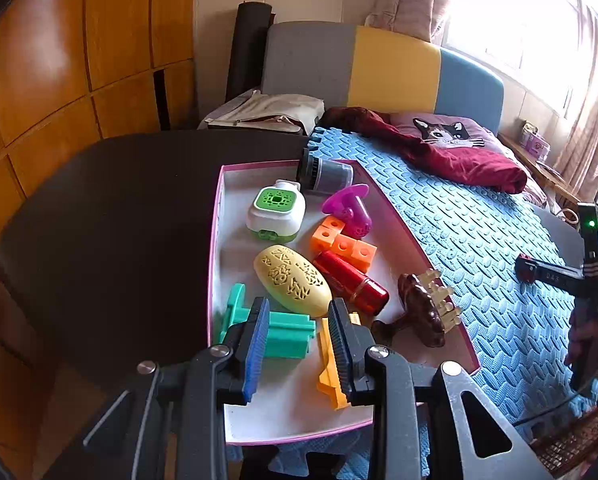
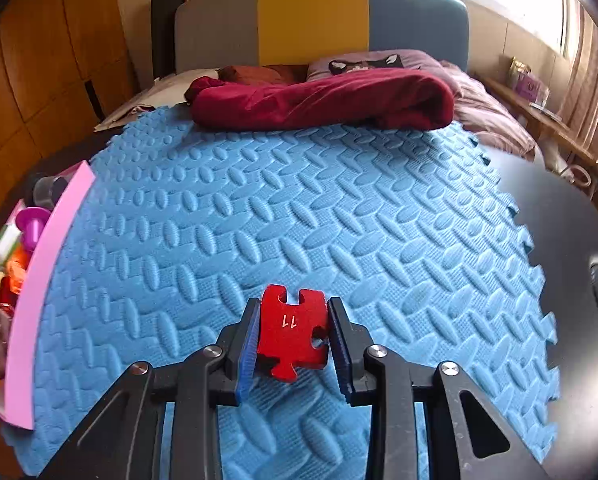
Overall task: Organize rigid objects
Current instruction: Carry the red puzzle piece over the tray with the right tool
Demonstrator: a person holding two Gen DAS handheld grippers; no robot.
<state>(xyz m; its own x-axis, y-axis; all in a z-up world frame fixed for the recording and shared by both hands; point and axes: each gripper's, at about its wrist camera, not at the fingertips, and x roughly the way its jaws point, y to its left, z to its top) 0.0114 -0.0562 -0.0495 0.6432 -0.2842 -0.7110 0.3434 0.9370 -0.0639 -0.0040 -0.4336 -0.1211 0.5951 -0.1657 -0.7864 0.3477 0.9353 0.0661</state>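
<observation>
Jaws clamped on red puzzle piece [image 2: 292,334]

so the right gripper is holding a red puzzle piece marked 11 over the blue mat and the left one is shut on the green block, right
Not quite. The left gripper is open, its fingers apart above the tray, and the green block lies loose below it, as the left wrist view shows. The rest holds: the right gripper is shut on the red puzzle piece marked 11, over the blue mat.

Blown-out daylight from the window [image 1: 511,20], fisheye-warped, dark vignetted corners.
</observation>
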